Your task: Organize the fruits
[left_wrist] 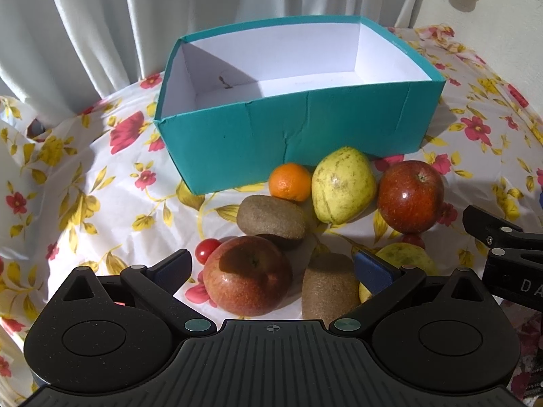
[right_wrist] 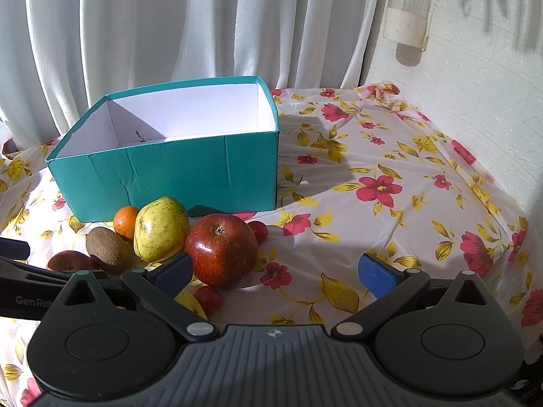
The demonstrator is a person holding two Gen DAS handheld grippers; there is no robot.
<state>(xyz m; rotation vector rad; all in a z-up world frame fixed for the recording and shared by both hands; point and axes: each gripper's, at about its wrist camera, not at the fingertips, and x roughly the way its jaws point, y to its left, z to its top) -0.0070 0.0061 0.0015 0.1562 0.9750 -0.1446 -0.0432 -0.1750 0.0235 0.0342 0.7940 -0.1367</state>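
Note:
An empty teal box (left_wrist: 305,135) (right_wrist: 176,176) with a white inside stands at the back. In front of it lie fruits: an orange (left_wrist: 290,182) (right_wrist: 125,221), a yellow pear (left_wrist: 342,185) (right_wrist: 161,229), a dark red apple (left_wrist: 410,196) (right_wrist: 220,249), two kiwis (left_wrist: 271,217) (left_wrist: 329,286), a second apple (left_wrist: 247,276), a second pear (left_wrist: 407,256) and cherry tomatoes (left_wrist: 207,250) (right_wrist: 208,296). My left gripper (left_wrist: 273,269) is open, wide around the near apple and kiwi, holding nothing. My right gripper (right_wrist: 276,273) is open and empty, the dark red apple just inside its left finger.
A floral cloth (right_wrist: 390,183) covers the table, with bare cloth right of the box. White curtains (right_wrist: 169,27) hang behind. A white wall (right_wrist: 475,68) stands at the right. The right gripper's body (left_wrist: 509,257) shows at the right edge of the left wrist view.

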